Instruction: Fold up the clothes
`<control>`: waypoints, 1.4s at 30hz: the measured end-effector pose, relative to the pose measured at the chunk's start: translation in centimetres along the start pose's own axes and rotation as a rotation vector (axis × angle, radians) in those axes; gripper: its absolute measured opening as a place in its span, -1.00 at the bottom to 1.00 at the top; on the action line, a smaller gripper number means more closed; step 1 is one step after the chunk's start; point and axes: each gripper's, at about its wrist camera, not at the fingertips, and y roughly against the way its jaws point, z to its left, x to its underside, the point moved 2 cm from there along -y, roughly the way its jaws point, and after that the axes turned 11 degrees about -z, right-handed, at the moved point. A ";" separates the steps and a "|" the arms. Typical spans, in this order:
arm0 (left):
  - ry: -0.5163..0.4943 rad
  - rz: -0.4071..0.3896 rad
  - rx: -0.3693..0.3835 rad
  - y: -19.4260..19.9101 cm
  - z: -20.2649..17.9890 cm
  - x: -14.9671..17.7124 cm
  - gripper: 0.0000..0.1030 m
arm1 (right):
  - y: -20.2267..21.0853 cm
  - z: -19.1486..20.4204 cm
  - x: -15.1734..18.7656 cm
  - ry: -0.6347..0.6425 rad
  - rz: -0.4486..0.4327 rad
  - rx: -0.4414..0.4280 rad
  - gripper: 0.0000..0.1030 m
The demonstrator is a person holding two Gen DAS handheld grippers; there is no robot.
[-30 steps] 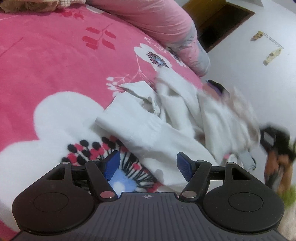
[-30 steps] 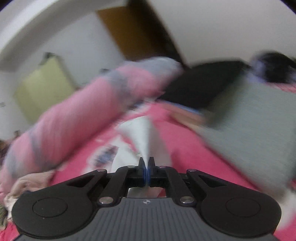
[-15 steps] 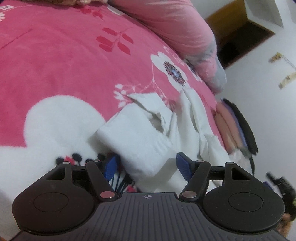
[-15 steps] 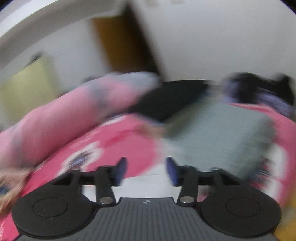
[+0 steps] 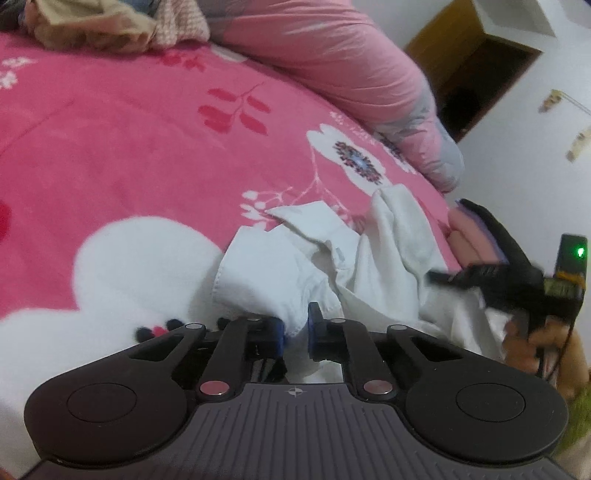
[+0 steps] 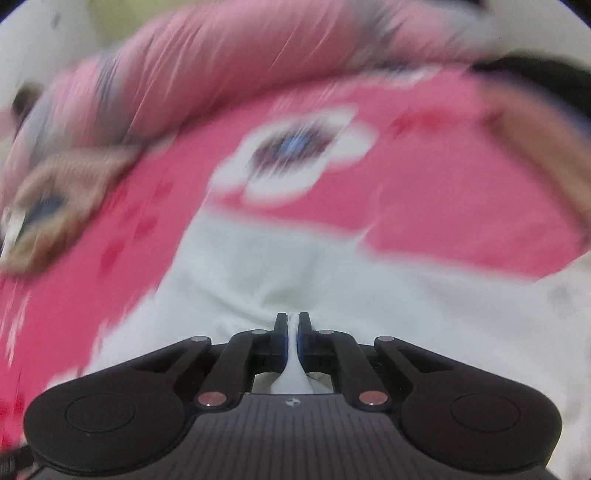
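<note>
A crumpled white shirt [image 5: 332,266] lies on a pink flowered bedspread [image 5: 147,140]. In the left wrist view my left gripper [image 5: 294,326] is shut on the near cuff of the shirt, white cloth pinched between its blue pads. At the right of that view the right gripper [image 5: 491,284] shows, blurred, held in a hand over the shirt's other side. In the right wrist view, which is motion-blurred, my right gripper [image 6: 292,332] is shut on a fold of the white shirt [image 6: 332,280], which spreads out ahead of it.
A rolled pink quilt [image 5: 332,62] lies along the far side of the bed. A heap of beige and patterned clothes [image 5: 103,22] sits at the far left. A black and pink item [image 5: 476,229] lies at the bed's right edge. A dark wooden opening [image 5: 476,66] stands beyond.
My left gripper has closed from wide open onto the shirt's cuff. My right gripper let go of the cloth, opened, swung down to the bed and closed on the shirt again.
</note>
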 end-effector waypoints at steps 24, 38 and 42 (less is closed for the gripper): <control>-0.001 0.024 0.070 0.2 1.2 0.3 -0.50 | 4.2 14.7 7.0 0.937 -0.054 -0.428 -0.14; 0.018 0.033 0.094 0.2 2.2 0.2 -0.62 | -0.5 9.7 0.6 0.572 -0.168 -0.020 -0.94; 0.034 0.041 0.114 0.1 2.5 0.1 -0.58 | 1.2 8.1 -0.3 0.472 -0.185 -0.058 -0.23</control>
